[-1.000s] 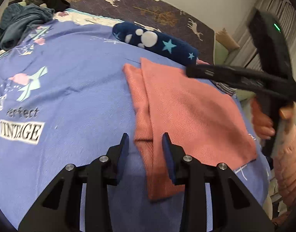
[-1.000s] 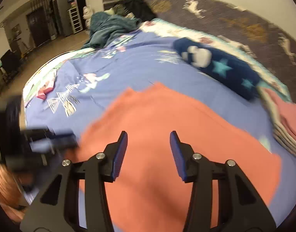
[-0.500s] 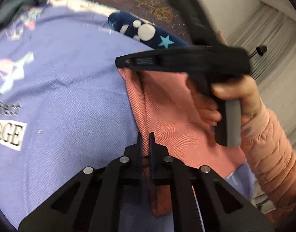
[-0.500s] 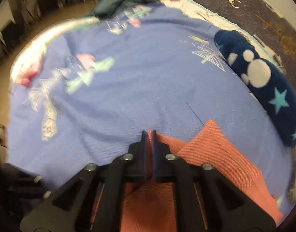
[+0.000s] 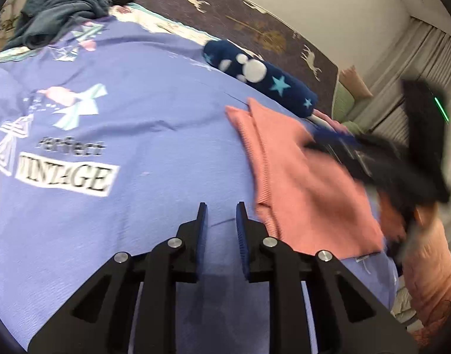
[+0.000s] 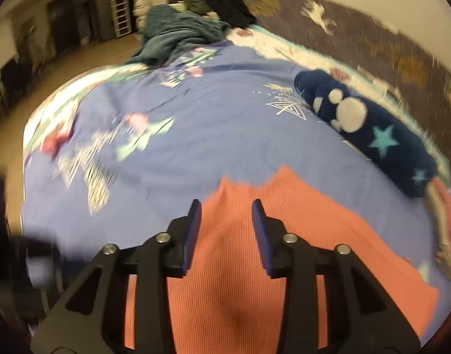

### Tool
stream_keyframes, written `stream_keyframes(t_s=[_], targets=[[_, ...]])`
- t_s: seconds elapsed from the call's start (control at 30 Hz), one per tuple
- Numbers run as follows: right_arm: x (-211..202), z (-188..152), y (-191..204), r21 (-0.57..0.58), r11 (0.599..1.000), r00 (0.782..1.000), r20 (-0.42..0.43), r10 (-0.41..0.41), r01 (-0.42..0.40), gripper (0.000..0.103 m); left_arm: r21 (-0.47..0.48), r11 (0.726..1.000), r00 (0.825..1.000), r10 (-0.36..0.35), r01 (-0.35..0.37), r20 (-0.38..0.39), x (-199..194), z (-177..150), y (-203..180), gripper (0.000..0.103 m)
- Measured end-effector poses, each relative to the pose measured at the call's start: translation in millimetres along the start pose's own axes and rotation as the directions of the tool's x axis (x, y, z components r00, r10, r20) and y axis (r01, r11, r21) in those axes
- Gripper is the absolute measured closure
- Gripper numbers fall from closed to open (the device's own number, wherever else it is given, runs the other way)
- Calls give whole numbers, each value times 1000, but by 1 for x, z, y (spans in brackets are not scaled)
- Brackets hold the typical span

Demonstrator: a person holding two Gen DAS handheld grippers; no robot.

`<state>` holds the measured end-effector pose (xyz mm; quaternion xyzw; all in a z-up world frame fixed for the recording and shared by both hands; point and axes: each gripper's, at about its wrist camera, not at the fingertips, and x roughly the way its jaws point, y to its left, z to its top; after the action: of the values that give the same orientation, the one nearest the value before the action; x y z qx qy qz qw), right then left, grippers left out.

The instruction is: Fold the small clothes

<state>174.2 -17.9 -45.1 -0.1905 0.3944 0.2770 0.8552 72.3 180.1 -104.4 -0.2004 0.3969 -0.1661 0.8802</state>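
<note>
A salmon-pink ribbed cloth [image 5: 302, 183] lies folded flat on the blue bedspread [image 5: 137, 153]. My left gripper [image 5: 221, 209] hovers over bare bedspread just left of the cloth's near edge, its jaws opening with nothing between them. In the left wrist view my right gripper [image 5: 316, 144] is a blurred black shape over the cloth's right part, held by a hand in a pink sleeve. In the right wrist view the right gripper [image 6: 226, 206] stands above the cloth [image 6: 299, 253], jaws opening, with the cloth below the gap and no pad pressing on it.
A navy roll with white dots and stars [image 5: 260, 76] lies beyond the cloth. A teal blanket heap [image 6: 178, 35] and dark clothes [image 6: 225, 6] sit at the bed's far end. A stack of folded items [image 6: 449, 224] lies at the right edge.
Half a second ago both grippers were shut on the pink cloth's edge. Both have since let go and opened; the left one moved left off the cloth, and the right one drew back.
</note>
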Motion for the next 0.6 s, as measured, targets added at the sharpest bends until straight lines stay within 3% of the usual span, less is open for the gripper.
stream_keyframes(t_s=[0.07, 0.2, 0.3, 0.43, 0.6], targets=[[-24, -31, 19, -69, 998, 1000, 2, -8, 8, 57, 5, 1000, 1000, 17, -17, 4, -5, -3, 0, 77], [-50, -79, 60, -145, 989, 1000, 19, -18, 21, 51, 23, 999, 999, 32, -32, 7, -9, -7, -6, 75], [-41, -103, 86, -195, 975, 994, -1, -106, 104, 51, 41, 998, 999, 45, -46, 12, -8, -8, -12, 68], [-26, -119, 104, -232, 929, 957, 35, -287, 287, 50, 33, 998, 998, 59, -60, 17, -11, -13, -10, 66], [-9, -108, 124, -287, 865, 911, 109, -397, 411, 50, -6, 1000, 1000, 16, -16, 18, -9, -9, -2, 64]])
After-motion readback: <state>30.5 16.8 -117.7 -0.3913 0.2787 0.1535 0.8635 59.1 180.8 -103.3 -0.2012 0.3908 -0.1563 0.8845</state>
